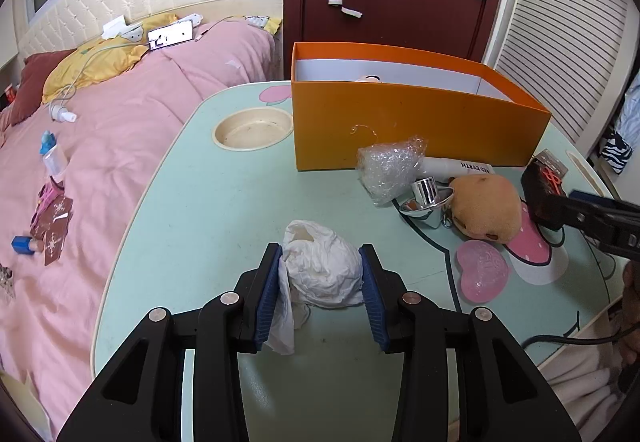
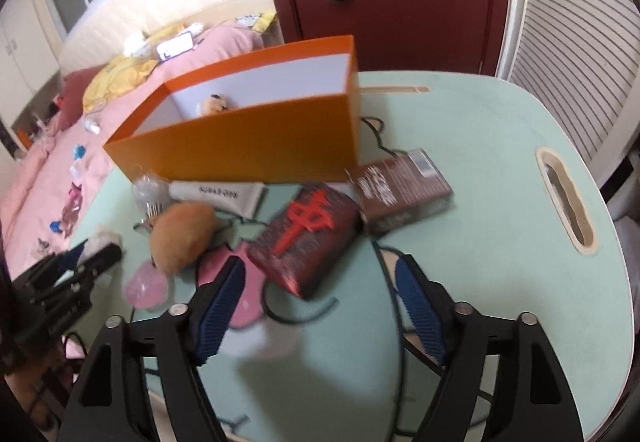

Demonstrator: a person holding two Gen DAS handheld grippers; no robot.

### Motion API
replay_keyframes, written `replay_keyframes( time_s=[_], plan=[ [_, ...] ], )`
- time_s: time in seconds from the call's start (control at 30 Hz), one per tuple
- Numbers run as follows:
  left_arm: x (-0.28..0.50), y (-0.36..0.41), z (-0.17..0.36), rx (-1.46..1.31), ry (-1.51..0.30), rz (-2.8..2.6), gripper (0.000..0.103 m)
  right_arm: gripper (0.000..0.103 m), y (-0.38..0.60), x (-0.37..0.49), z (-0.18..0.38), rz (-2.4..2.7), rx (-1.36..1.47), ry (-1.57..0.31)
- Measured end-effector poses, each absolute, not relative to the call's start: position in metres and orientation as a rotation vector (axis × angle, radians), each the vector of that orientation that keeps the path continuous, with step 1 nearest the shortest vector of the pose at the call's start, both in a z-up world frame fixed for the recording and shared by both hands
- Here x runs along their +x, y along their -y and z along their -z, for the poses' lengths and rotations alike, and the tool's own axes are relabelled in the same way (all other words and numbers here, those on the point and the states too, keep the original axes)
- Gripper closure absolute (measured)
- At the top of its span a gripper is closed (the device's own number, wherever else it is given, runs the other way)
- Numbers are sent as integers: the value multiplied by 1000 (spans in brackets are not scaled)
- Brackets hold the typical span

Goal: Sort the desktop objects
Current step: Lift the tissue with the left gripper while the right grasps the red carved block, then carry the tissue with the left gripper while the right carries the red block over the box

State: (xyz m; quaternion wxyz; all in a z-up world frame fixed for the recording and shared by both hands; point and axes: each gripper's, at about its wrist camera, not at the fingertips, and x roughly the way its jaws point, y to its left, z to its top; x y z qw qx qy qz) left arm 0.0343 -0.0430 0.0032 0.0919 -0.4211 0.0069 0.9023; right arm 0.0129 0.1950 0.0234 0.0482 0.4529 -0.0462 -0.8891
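White tissue wad (image 1: 322,270) sits clamped in left hand-held gripper (image 1: 322,284).

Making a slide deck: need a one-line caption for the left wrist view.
Left gripper clamps a crumpled white tissue on the mint table, orange box behind.

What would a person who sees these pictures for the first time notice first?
Probably the big orange box standing at the far side of the mint-green table, with small clutter in front of it. Next, the crumpled white tissue between the left gripper's blue pads, and the black box with a red symbol before the open right gripper.
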Motion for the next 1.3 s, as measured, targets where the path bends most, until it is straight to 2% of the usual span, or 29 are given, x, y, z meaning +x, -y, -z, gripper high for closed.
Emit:
replay_keyframes(
  time_s=[0.13,0.23,0.3,0.37,0.7,0.9,1.3],
  plan=[
    [34,43,-3,-1251,-19,-2680,63,21,-178,-1,-23,2797,1389,3],
    [34,44,-4,-1251,-19,-2679,63,25,-179,-10,-15,2787,1441,-14],
    [34,44,-4,-1251,-17,-2679,63,40,-179,-7,-14,2799,1421,-47],
    [33,44,-4,-1251,-16,-2679,63,65,-181,-4,-14,2801,1399,-57],
    [40,41,-22,-1198,36,-2672,66,65,-194,15,-30,2760,1284,62],
    [33,39,-60,-1104,82,-2672,66,65,-193,19,-52,2764,1184,74],
    [-18,18,-121,-884,48,-2692,66,65,-180,-11,-89,2762,1029,76]
  ],
)
